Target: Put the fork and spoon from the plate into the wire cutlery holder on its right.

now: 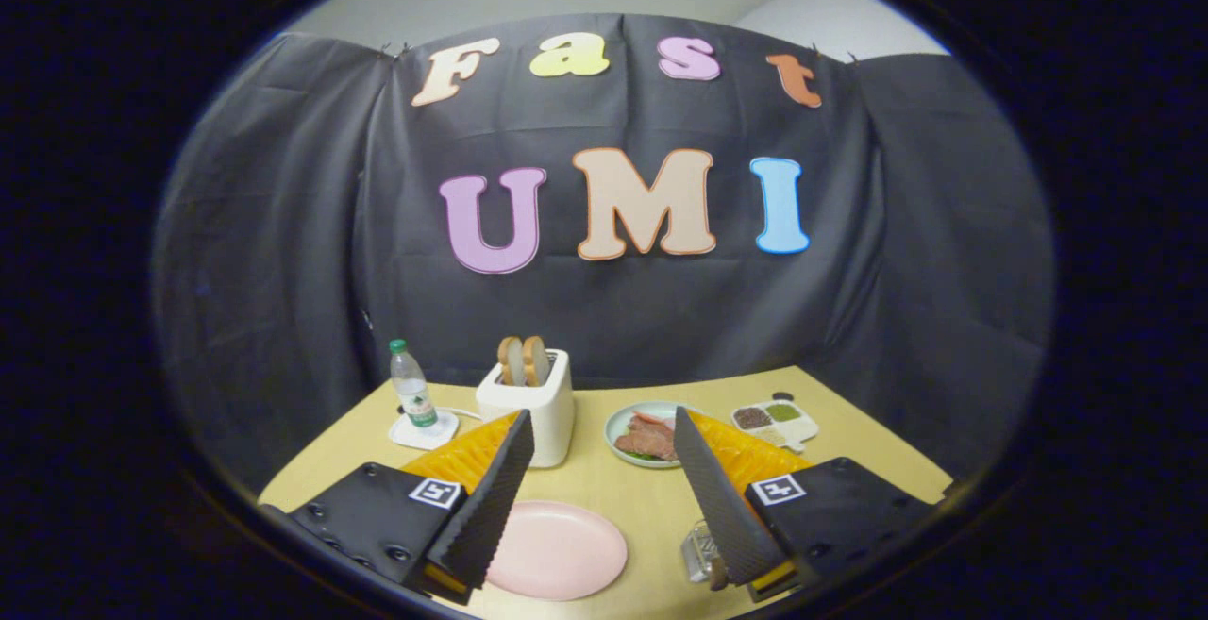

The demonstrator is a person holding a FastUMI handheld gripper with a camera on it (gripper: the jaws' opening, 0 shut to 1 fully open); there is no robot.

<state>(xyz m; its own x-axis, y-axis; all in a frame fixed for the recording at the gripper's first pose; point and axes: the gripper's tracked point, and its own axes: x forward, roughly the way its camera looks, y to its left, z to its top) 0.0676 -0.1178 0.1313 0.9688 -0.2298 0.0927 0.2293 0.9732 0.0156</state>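
Note:
A pink plate (559, 549) lies on the yellow table (613, 483), close in between my fingers and nearer the left one. Its visible surface is bare; the left finger (491, 507) covers its near left part. The wire cutlery holder (700, 552) stands to the plate's right, mostly hidden behind my right finger (722, 497). What it holds I cannot make out. My gripper (604, 431) hangs above the table, open, with nothing between its fingers.
A white toaster (528, 403) with two bread slices stands beyond the left finger. Left of it a water bottle (412, 395) rests on a white coaster. A green plate of meat (644, 433) and a white sauce dish (776, 420) sit beyond the right finger.

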